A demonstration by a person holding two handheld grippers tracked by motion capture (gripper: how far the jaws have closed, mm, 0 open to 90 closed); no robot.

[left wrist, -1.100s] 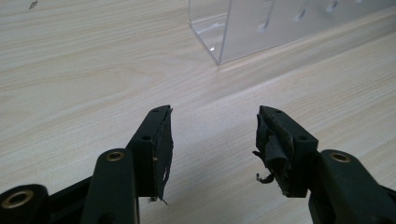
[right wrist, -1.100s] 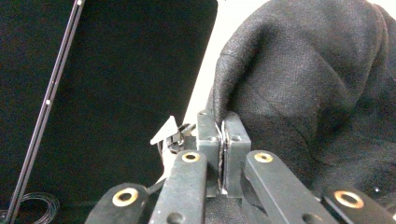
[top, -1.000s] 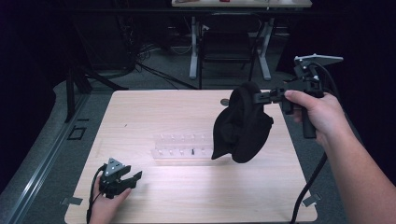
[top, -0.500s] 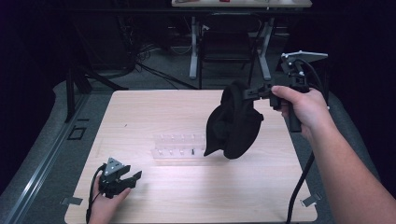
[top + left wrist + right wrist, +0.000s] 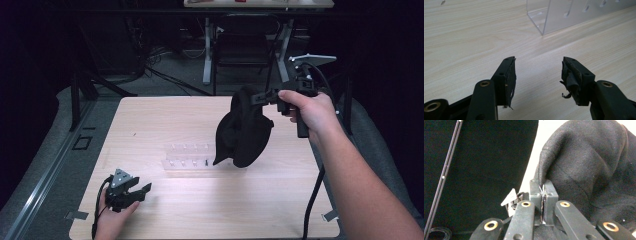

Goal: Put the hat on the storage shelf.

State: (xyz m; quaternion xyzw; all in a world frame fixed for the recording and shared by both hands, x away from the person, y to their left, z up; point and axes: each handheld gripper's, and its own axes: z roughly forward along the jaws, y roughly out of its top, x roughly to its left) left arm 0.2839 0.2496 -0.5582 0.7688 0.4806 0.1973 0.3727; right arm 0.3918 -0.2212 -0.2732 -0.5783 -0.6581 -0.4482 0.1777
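The black cloth (image 5: 243, 131) hangs in the air right of the frame's centre in the high view, bunched into a drooping bundle whose lower tip dangles just above the far right end of the clear plastic rack (image 5: 187, 160). The right gripper (image 5: 256, 98) holds it by a fold at its top: in the right gripper view the two jaws are pressed together with a thin edge of the fabric (image 5: 584, 165) pinched between them, the rest of the cloth bulging across the upper right of that frame. The person's right hand (image 5: 307, 111) grasps the gripper's handle at the right of the high view, forearm running down to the lower right corner, a cable trailing below.

The left gripper (image 5: 141, 191) rests low on the pale wooden worktop (image 5: 150, 120) at the lower left of the high view, in the person's left hand (image 5: 111, 216). Its jaws stand well apart with nothing between them; the left gripper view shows bare wood in the gap and worn padding on both jaws. A corner of the rack (image 5: 554, 15) sits at the top of that frame, apart from the jaws.
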